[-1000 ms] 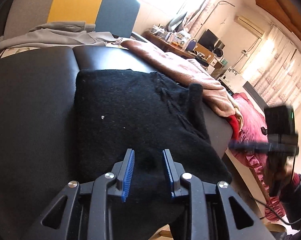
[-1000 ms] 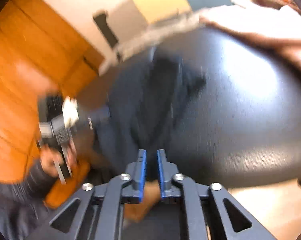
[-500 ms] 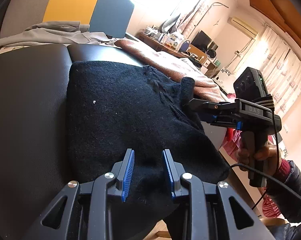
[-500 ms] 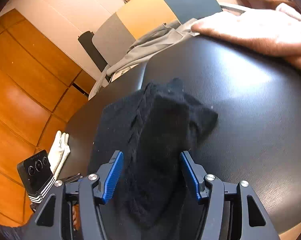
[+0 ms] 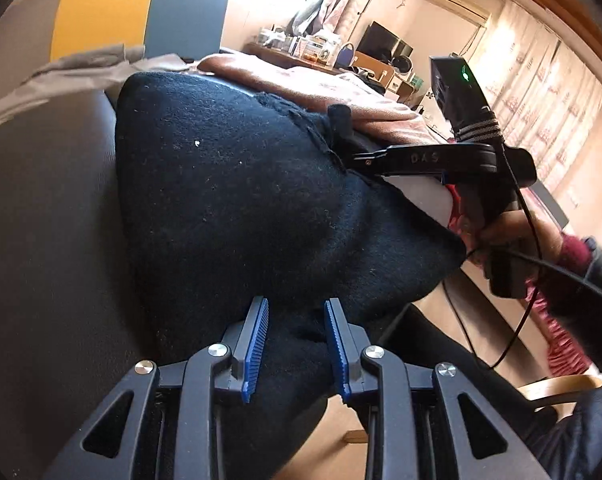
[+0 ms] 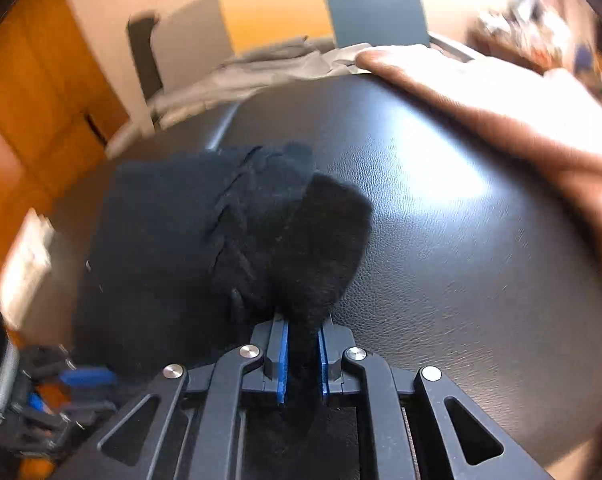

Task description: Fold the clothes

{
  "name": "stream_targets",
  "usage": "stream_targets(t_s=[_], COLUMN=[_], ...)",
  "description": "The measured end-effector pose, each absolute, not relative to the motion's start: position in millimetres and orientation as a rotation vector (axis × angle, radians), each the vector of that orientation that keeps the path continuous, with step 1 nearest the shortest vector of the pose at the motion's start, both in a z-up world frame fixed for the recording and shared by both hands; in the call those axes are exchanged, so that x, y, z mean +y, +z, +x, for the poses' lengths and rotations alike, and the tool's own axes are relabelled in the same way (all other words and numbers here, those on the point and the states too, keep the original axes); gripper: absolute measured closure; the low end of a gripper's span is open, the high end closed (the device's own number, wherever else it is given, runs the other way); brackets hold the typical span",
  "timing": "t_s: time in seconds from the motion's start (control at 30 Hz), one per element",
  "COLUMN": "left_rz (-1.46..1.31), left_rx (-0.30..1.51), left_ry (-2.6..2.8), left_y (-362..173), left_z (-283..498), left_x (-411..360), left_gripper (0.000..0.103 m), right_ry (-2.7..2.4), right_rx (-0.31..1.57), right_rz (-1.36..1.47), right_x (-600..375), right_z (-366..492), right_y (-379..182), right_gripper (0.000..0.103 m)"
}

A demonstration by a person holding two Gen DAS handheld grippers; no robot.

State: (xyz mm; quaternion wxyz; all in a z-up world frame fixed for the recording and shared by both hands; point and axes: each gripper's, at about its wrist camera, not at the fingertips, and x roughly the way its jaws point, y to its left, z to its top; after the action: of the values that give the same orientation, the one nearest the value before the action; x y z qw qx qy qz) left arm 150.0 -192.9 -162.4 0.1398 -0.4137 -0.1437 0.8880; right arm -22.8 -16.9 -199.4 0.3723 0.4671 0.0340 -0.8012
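A black knitted garment (image 5: 241,200) is spread on a black leather surface (image 5: 49,220), and in the right wrist view the same garment (image 6: 189,248) is seen with one flap standing up toward the camera. Its near edge is hidden under both tools, and the part hanging over the front edge of the surface at 6 o'clock in the left wrist view is cut off by the frame. The knit pattern is hard to make out because the cloth is very dark.

The right gripper (image 6: 303,354) is closed tightly on a fold of the garment; only a thin strip of cloth is seen between its blue pads. From the left wrist view the same tool (image 5: 359,156) is seen at 2 o'clock, with its tips pressed into the right side of the garment. The hand (image 5: 513,236) holding it is partly covered by a cable.

The left gripper (image 5: 295,344) is held at 6 o'clock with its jaws partly open, a moderate gap between the pads. Black cloth lies between and below the pads, but whether they touch it cannot be told.

A pink-brown blanket (image 6: 521,120) lies at 2 o'clock on the surface, and grey clothes (image 6: 261,68) are piled at 12 o'clock; the left part of the right wrist view is blurred.
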Motion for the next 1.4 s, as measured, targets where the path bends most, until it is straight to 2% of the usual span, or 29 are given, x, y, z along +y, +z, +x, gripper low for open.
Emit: stream_targets(t_s=[0.07, 0.1, 0.2, 0.23, 0.47, 0.57, 0.67, 0.7, 0.73, 0.8, 0.93, 1.0, 1.2, 1.27, 1.33, 1.4], left_rz=[-1.200, -1.202, -1.133, -1.119, -1.042, -1.022, -1.102, -1.103, -1.104, -1.106, -1.110, -1.112, -0.997, -0.970, -0.957, -0.970], left_rx=[-0.490, -0.527, -0.632, -0.632, -0.637, -0.587, -0.535, -0.549, -0.562, -0.589, -0.642, -0.669, -0.701, -0.685, -0.652, -0.604], left_ry=[2.539, 2.525, 2.535, 2.567, 2.687, 2.704, 2.723, 2.722, 2.720, 2.717, 2.711, 2.708, 2.755, 2.765, 2.770, 2.770], left_y=[-159.4, -157.8, -145.8, -141.1, -111.7, -104.7, -115.1, -117.4, -119.6, -124.1, -133.1, -137.6, -109.6, -100.0, -91.6, -87.6], left_z=[150.3, 150.5, 152.8, 151.7, 121.7, 100.1, 88.8, 89.5, 90.3, 91.8, 94.8, 96.3, 100.9, 90.9, 80.3, 68.5], left_x=[-199.4, -202.6, -216.0, -219.8, -246.4, -248.5, -244.6, -245.0, -245.4, -246.2, -247.8, -248.6, -271.6, -277.8, -280.9, -280.3], left_gripper=[0.074, 0.074, 0.073, 0.073, 0.072, 0.070, 0.068, 0.070, 0.071, 0.071, 0.072, 0.069, 0.065, 0.065, 0.064, 0.064], right_ry=[-2.035, -2.027, -2.034, -2.049, -1.941, -1.787, -1.820, -1.833, -1.840, -1.849, -1.867, -1.890, -1.960, -1.983, -2.006, -2.028], right_rx=[0.021, 0.003, -0.017, -0.014, 0.177, 0.282, 0.404, 0.394, 0.304, 0.158, 0.255, 0.270, 0.314, 0.328, 0.343, 0.358], right_rz=[1.198, 1.196, 1.188, 1.178, 0.851, 0.884, 1.060, 1.108, 1.116, 1.123, 1.077, 1.058, 0.999, 0.979, 0.959, 0.938], right_x=[-9.5, -6.4, 4.6, 8.5, -1.9, -28.5, -34.5, -30.8, -19.8, -1.9, -12.6, -23.6, -56.4, -67.3, -78.3, -89.2], right_z=[-27.8, -29.5, -33.4, -33.8, 40.2, 68.5, 61.1, 55.6, 49.0, 38.4, 44.1, 37.4, 17.2, 10.5, 3.8, -2.9], right_y=[-201.1, -200.6, -191.6, -186.4, -121.3, -133.8, -183.1, -196.8, -202.0, -210.6, -206.8, -198.8, -175.0, -167.0, -159.0, -151.1], right_gripper=[0.090, 0.085, 0.054, 0.052, 0.052, 0.058, 0.067, 0.072, 0.080, 0.083, 0.083, 0.082, 0.079, 0.076, 0.063, 0.057])
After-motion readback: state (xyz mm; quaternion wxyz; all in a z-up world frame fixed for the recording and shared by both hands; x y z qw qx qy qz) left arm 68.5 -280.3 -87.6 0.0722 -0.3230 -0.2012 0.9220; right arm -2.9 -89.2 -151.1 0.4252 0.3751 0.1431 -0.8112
